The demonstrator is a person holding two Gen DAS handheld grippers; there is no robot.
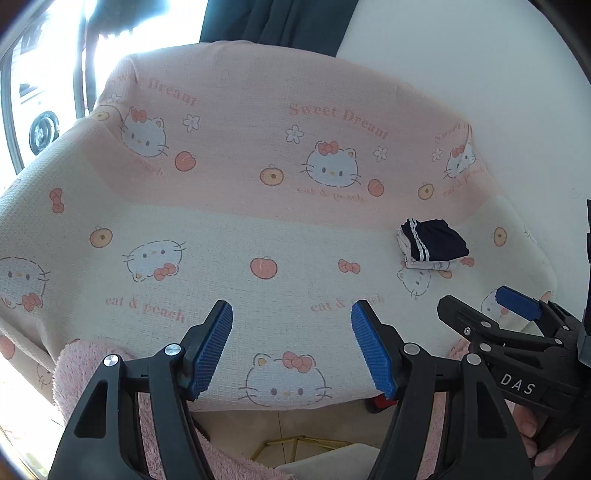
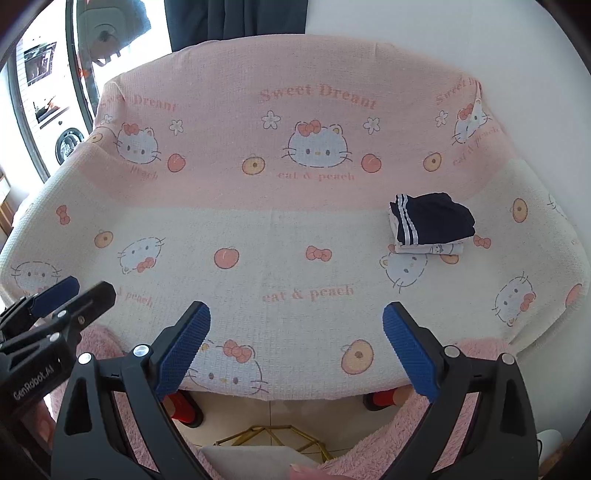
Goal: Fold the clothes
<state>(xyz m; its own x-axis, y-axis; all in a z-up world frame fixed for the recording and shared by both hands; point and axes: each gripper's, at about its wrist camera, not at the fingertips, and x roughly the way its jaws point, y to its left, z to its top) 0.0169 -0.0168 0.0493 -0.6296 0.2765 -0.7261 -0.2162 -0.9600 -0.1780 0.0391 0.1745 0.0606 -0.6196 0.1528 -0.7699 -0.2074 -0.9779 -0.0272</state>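
Pink-and-cream waffle-weave cover [image 1: 236, 236], printed with cat faces and peaches, drapes the whole sofa seat and back; a bright window stands at left and a dark curtain [image 1: 280, 18] behind. Fluffy pink fabric [image 1: 85, 362] lies bunched at the front edge, below both grippers.

Left gripper [image 1: 291, 347]: jaws spread wide, nothing between the blue pads. Right gripper [image 2: 295, 347]: likewise spread and empty. Both hover just off the seat's front edge, side by side.

Task item located: a small folded stack [image 2: 430, 223] sits on the right part of the seat, near the backrest crease. Its top piece is navy with white stripes along one edge; pale printed garments lie beneath. The stack appears neatly squared, well apart from both grippers.

Assessment: the cloth looks light, thin and limp, prone to sliding off the layers below if pinched at one corner. Recommend holding at two hemmed edges or corners together, keeping the fold supported. Whether the pink fabric is the next garment cannot be determined.
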